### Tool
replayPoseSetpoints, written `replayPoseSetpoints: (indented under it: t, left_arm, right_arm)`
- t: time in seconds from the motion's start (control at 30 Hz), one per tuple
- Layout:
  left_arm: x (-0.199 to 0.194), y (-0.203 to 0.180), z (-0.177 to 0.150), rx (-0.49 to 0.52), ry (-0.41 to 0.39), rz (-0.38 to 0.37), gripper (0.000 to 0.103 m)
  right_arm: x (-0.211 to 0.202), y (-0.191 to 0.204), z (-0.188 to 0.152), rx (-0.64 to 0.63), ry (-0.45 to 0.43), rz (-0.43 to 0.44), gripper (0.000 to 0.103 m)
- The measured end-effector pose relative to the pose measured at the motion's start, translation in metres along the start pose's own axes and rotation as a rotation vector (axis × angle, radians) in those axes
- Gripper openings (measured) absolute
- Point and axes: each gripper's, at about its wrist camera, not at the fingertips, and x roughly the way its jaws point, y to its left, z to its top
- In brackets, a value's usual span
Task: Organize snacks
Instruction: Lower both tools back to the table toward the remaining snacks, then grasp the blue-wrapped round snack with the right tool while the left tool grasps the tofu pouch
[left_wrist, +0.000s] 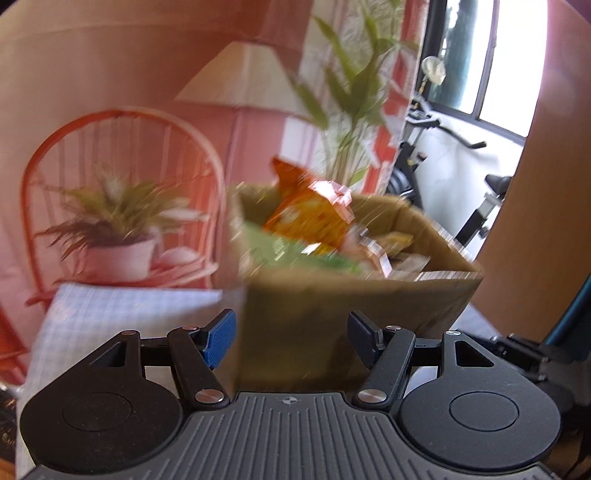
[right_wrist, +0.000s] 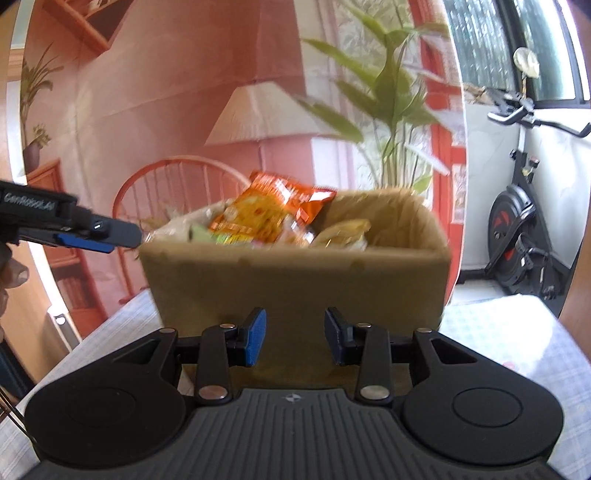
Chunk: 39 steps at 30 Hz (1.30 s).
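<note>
A brown cardboard box (right_wrist: 295, 284) stands on the checked tablecloth, full of snack packets. An orange packet (right_wrist: 273, 214) sticks up highest; a green packet (left_wrist: 280, 251) and pale packets (right_wrist: 343, 232) lie beside it. The box also shows in the left wrist view (left_wrist: 332, 295), blurred, with the orange packet (left_wrist: 310, 214) on top. My left gripper (left_wrist: 291, 339) is open and empty, just short of the box's near wall. My right gripper (right_wrist: 294, 339) is open and empty, close to the box's front wall. The left gripper also shows from the side in the right wrist view (right_wrist: 99, 236), left of the box.
A checked tablecloth (right_wrist: 509, 332) covers the table. A backdrop printed with a red chair (left_wrist: 122, 192), a lamp and plants hangs behind. An exercise bike (right_wrist: 524, 236) stands at the right by the window.
</note>
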Motion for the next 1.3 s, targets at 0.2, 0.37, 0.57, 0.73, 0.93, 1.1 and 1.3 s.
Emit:
replayPoseSetpoints:
  t: [0.2,0.37,0.57,0.73,0.93,1.1,1.3]
  left_arm:
    - [-0.002,0.034,-0.037,-0.020,0.046,0.074,0.069]
    - [0.003,0.054,-0.060,-0.012,0.085,0.083,0.069]
    - [0.011,0.072,-0.078,-0.039,0.107,0.086,0.069]
    - [0.019,0.080,-0.095,-0.053,0.132,0.087,0.069]
    - [0.024,0.087,-0.111,-0.069,0.158,0.091,0.069]
    - [0.029,0.087,-0.121,-0.061,0.185,0.091,0.069]
    - [0.037,0.087,-0.131,-0.056,0.219,0.082,0.069]
  right_arm:
    - [0.010,0.014,-0.028,-0.022,0.075,0.025,0.039]
    - [0.021,0.021,-0.050,-0.027,0.145,0.051,0.039]
    - [0.039,0.028,-0.072,-0.018,0.225,0.064,0.052]
    - [0.057,0.038,-0.088,-0.039,0.307,0.074,0.069]
    - [0.076,0.057,-0.104,-0.119,0.379,0.080,0.086]
    - [0.087,0.064,-0.114,-0.155,0.415,0.082,0.085]
    - [0.085,0.060,-0.120,-0.174,0.410,0.080,0.066]
